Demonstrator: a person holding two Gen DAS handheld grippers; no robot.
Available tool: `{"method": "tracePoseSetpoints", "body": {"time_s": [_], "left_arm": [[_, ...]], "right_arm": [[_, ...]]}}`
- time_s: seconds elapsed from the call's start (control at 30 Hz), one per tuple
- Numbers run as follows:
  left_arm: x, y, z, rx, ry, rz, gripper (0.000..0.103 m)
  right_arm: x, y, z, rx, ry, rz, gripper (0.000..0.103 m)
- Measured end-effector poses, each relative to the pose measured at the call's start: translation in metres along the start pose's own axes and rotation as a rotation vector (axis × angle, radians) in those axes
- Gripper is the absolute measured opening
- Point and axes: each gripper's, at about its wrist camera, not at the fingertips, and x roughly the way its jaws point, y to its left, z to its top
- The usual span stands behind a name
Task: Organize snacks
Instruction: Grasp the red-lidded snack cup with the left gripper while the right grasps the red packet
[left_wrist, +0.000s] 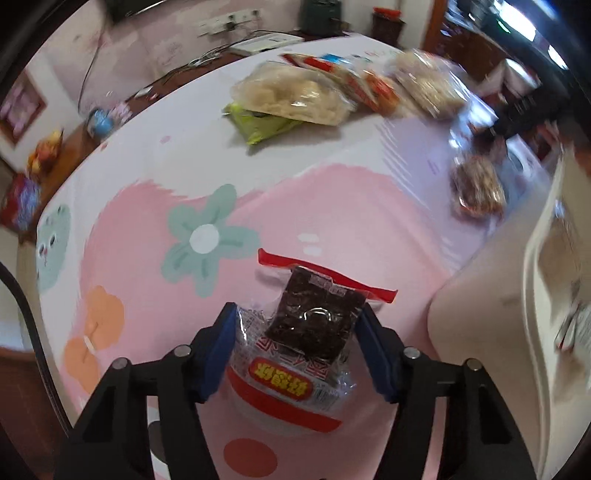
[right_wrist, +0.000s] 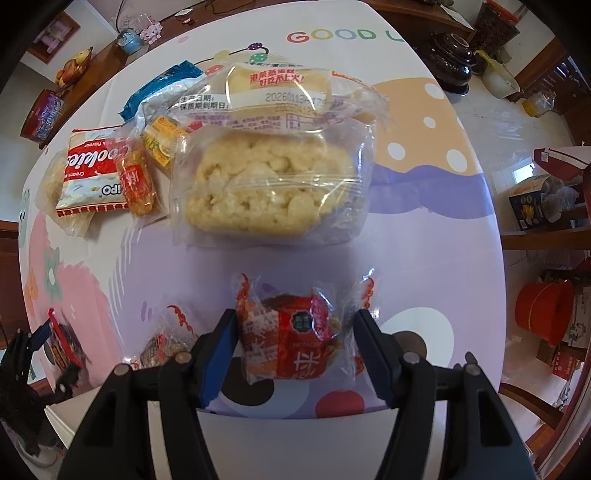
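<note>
- Our left gripper is clamped on a dark snack packet, held above the table.
- Our right gripper brackets a red pastry packet; we cannot tell whether the jaws pinch it.
- We judge carrying is in hand; next, release into the white container.
- Its rim lies close on the right; the remaining snack pile sits well apart.

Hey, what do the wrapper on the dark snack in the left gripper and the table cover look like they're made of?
The dark snack's wrapper looks like thin clear plastic film, glossy: it crinkles, catches glare, and the dark square shows through, with red printed bands. The table cover seems to be smooth printed vinyl or plastic sheet, with a soft sheen and flat cartoon prints; coated cloth can't be ruled out.
</note>
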Motion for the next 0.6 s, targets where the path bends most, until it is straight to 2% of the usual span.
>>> {"method": "tracePoseSetpoints", "body": {"time_s": [0.07, 0.1, 0.23, 0.4, 0.6], "left_arm": [[-0.002, 0.004, -0.001, -0.028, -0.013, 0.001, 0.055], [-0.004, 0.007, -0.002, -0.055, -0.024, 0.003, 0.046], [-0.013, 0.019, -0.011, -0.159, -0.05, 0.073, 0.047], [-0.043, 0.037, -0.029, -0.322, -0.109, 0.093, 0.046], [-0.11, 0.033, -0.044, -0.44, -0.227, 0.121, 0.046]], "right_arm": [[-0.004, 0.0, -0.002, 0.004, -0.014, 0.015, 0.055], [-0.007, 0.0, -0.003, 0.002, -0.029, 0.018, 0.054], [-0.011, -0.002, -0.004, 0.008, -0.042, 0.046, 0.053], [-0.021, -0.006, -0.01, 0.009, -0.091, 0.079, 0.053], [-0.079, -0.012, -0.026, 0.01, -0.279, 0.179, 0.053]]}}
